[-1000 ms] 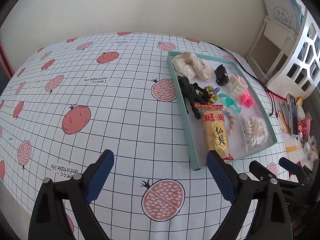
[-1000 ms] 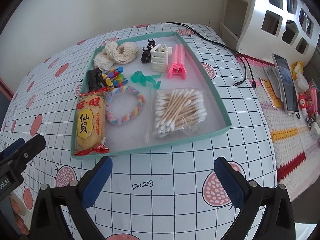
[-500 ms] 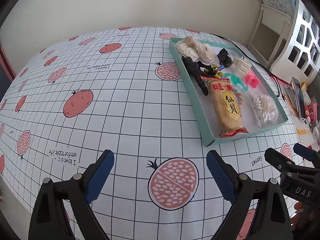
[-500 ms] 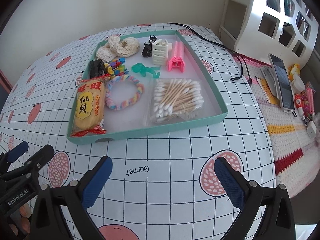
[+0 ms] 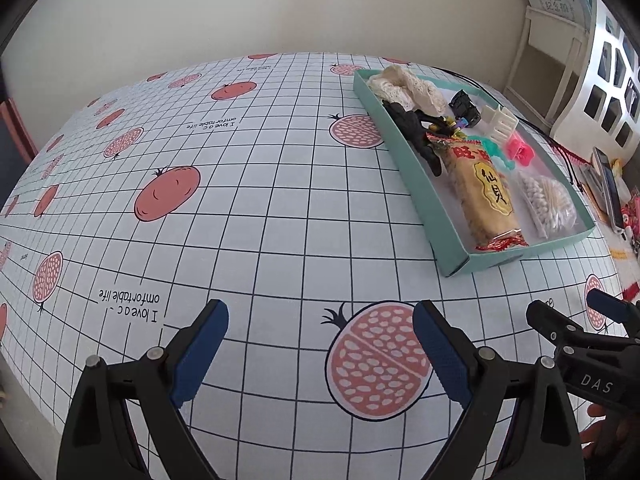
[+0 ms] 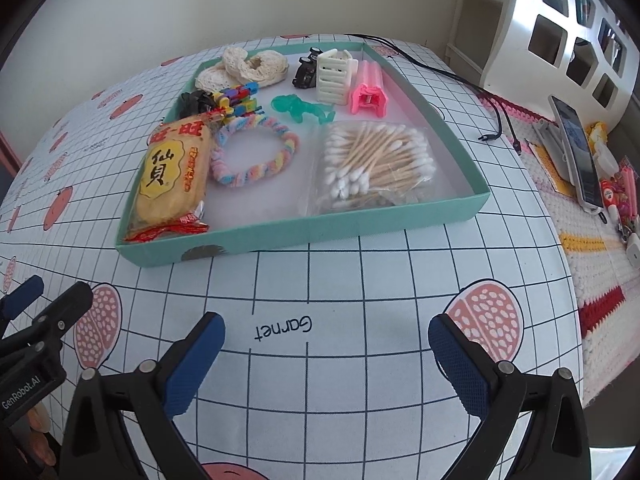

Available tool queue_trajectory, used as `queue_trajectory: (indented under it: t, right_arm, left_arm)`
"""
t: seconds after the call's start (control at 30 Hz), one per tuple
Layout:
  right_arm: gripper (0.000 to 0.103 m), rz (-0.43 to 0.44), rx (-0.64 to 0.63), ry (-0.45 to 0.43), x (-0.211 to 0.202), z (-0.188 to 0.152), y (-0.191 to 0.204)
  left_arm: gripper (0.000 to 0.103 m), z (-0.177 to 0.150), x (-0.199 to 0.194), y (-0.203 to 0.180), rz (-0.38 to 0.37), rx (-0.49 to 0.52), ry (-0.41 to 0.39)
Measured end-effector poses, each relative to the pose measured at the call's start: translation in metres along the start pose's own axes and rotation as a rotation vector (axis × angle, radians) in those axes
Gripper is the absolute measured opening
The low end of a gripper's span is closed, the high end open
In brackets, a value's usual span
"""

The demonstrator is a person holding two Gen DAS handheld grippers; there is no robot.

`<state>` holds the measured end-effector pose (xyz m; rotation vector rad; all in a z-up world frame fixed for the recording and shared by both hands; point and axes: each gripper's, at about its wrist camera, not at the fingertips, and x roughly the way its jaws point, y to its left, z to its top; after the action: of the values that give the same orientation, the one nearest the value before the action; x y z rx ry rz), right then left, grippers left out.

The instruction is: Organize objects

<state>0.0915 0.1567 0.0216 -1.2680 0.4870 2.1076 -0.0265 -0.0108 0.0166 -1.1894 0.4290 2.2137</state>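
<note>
Both hand-held grippers, still spread empty, have drawn back from the tray.

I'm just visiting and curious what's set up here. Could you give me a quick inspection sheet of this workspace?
Surface: tablecloth, white grid with pomegranate prints.
Job's things: teal tray holding snack packet, cotton swabs bag, pastel braided ring, pink clip, white clip, green toy, lace, toy car.
Clutter: phone and small items on the crocheted mat.
Grippers: left gripper and right gripper, jaws open, empty.
Cables: black cable beside tray.
Surroundings: white shelf, wall.
</note>
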Motion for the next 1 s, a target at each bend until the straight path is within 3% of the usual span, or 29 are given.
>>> queue_trajectory:
  t: [0.3,1.0]
  right_arm:
    - [0.103,-0.012,0.007,-0.022,0.004,0.002,-0.006]
    - [0.103,-0.004,0.021,-0.061,0.007,0.004,-0.01]
  left_arm:
    - [0.094,-0.005,0.013,0.006,0.004,-0.017,0.015]
    - [0.094,-0.007,0.014,0.014,0.024,-0.022,-0.052]
